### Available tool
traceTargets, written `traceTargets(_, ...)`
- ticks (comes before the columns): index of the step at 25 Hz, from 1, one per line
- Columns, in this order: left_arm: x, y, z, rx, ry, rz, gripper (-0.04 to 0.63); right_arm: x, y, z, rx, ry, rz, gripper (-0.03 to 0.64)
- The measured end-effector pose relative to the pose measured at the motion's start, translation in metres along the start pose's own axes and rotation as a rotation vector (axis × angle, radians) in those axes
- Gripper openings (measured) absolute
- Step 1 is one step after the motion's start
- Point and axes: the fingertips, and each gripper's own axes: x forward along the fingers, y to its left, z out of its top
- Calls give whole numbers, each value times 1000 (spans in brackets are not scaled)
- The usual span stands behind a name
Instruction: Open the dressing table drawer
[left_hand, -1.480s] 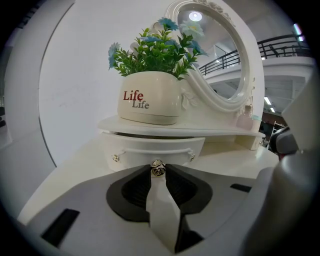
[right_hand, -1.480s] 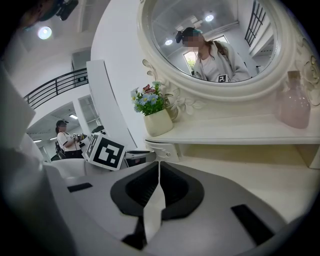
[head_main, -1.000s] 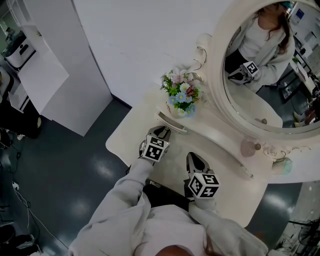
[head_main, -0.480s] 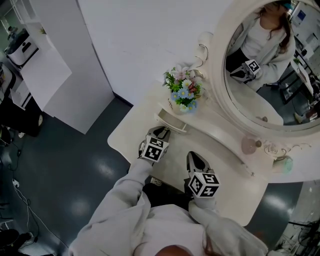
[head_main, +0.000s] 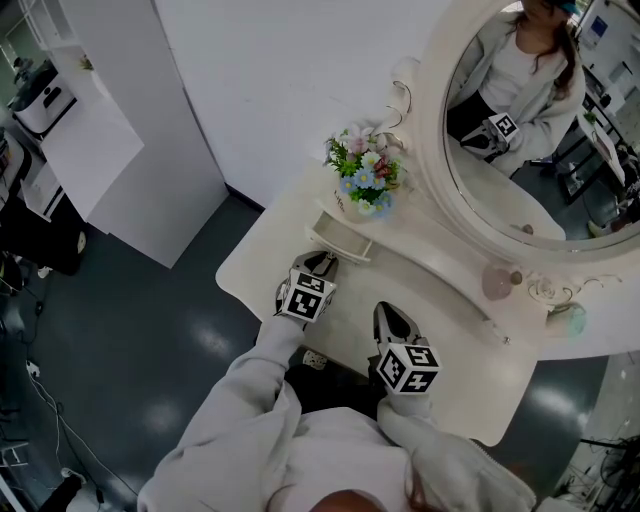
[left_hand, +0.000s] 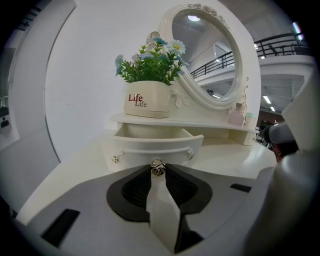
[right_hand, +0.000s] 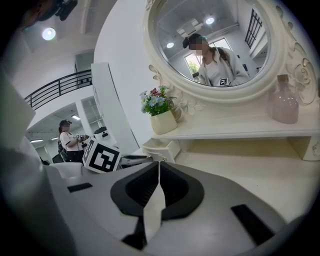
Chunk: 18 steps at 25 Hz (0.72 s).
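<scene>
The small white drawer (head_main: 338, 238) under the dressing table's shelf stands pulled out, its empty inside showing from above. Its curved front (left_hand: 150, 150) carries a small metal knob (left_hand: 158, 168) in the middle. My left gripper (head_main: 319, 263) is shut on that knob, the two dark pads (left_hand: 137, 187) pinching it at their tips. My right gripper (head_main: 389, 314) hovers over the tabletop to the right of the drawer, jaws closed together with nothing between them (right_hand: 158, 166). The drawer (right_hand: 161, 148) also shows at the left in the right gripper view.
A flower pot (head_main: 362, 190) sits on the shelf above the drawer. The oval mirror (head_main: 520, 120) stands behind, with a pink bottle (head_main: 497, 282) and a small jar (head_main: 566, 318) at its foot. A white cabinet (head_main: 110, 130) stands left of the table (head_main: 470, 390).
The drawer has slid further out from under the shelf toward me, with the left gripper still on its knob. The right gripper has stayed put.
</scene>
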Motion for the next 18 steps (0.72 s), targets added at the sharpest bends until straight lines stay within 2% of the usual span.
traceTargets(18,-12,-3,-8,1,1,3,100,-1,7,-10,6,10,16,37)
